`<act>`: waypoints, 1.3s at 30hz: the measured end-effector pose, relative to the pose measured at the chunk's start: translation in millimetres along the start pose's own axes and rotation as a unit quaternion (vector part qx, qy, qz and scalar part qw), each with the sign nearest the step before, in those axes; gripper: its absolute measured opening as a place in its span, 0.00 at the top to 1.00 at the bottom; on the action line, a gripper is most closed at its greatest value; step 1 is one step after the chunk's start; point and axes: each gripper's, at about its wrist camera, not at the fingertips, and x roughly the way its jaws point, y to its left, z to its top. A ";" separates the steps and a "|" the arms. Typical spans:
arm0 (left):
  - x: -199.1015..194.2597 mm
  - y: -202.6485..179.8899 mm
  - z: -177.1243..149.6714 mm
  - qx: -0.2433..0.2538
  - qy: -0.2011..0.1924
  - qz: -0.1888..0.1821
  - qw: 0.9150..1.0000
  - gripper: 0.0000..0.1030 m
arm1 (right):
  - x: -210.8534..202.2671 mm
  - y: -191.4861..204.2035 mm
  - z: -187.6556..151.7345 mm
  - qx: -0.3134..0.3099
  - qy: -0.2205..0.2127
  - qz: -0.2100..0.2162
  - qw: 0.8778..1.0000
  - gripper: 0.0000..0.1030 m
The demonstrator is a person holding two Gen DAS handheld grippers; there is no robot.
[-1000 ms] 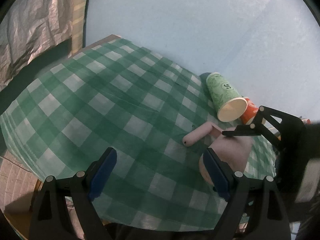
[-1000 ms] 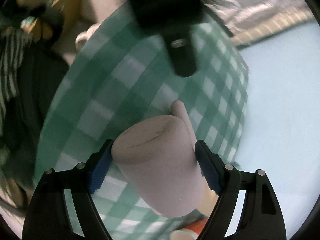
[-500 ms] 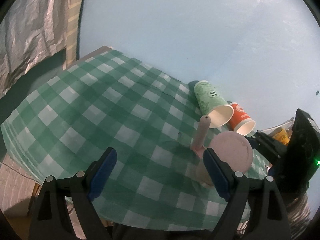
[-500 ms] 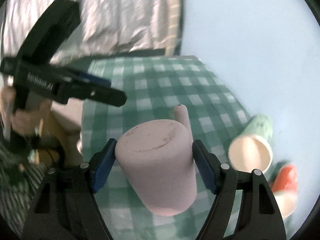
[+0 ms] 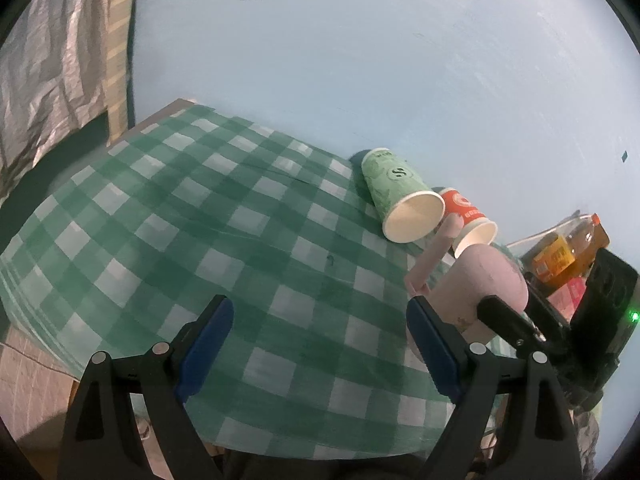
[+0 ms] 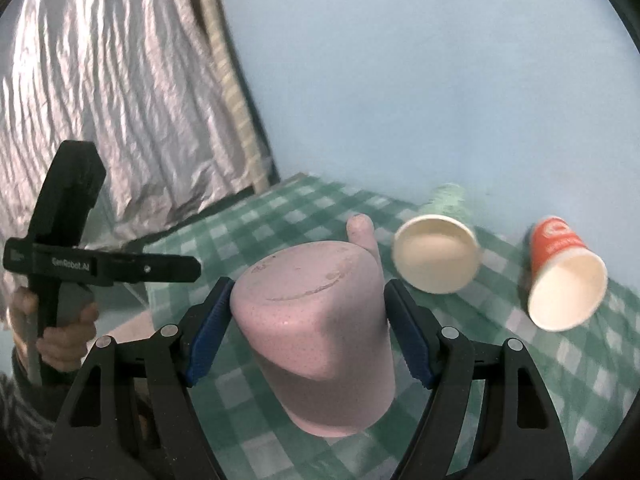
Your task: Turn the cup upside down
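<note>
A pink cup [image 6: 320, 320] with a long pink handle [image 6: 362, 232] sits between the fingers of my right gripper [image 6: 308, 328], bottom side up and tilted, over the green checked tablecloth [image 6: 500, 352]. The blue pads press its sides. The same cup shows in the left wrist view [image 5: 480, 292] at the right, with the right gripper's black finger across it. My left gripper [image 5: 316, 344] is open and empty above the cloth [image 5: 200, 232], left of the cup.
A green paper cup [image 5: 400, 196] and an orange paper cup [image 5: 468, 220] lie on their sides near the blue wall. A bottle of amber drink [image 5: 568, 252] stands at the far right. A silver curtain [image 6: 100, 120] hangs at the left.
My right gripper has turned the pink cup so that its bottom faces up and the handle points away. The left gripper has stayed open and lifted slightly.
</note>
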 end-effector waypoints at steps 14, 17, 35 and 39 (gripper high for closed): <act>3.8 -15.0 -12.9 0.029 0.005 -0.002 1.000 0.13 | -13.0 3.2 -27.7 0.021 0.004 -0.050 0.999 0.27; 2.3 -15.8 -14.6 0.032 0.004 -0.001 0.999 0.13 | -17.2 3.0 -28.3 0.026 -0.003 -0.056 0.998 0.27; -70.0 -61.9 -38.5 0.128 -0.128 0.019 0.983 0.01 | -95.9 24.1 1.8 0.104 -0.058 -0.183 0.976 0.13; -79.1 -69.3 -43.9 0.143 -0.149 0.025 0.978 0.00 | -106.9 23.5 1.5 0.121 -0.060 -0.213 0.968 0.13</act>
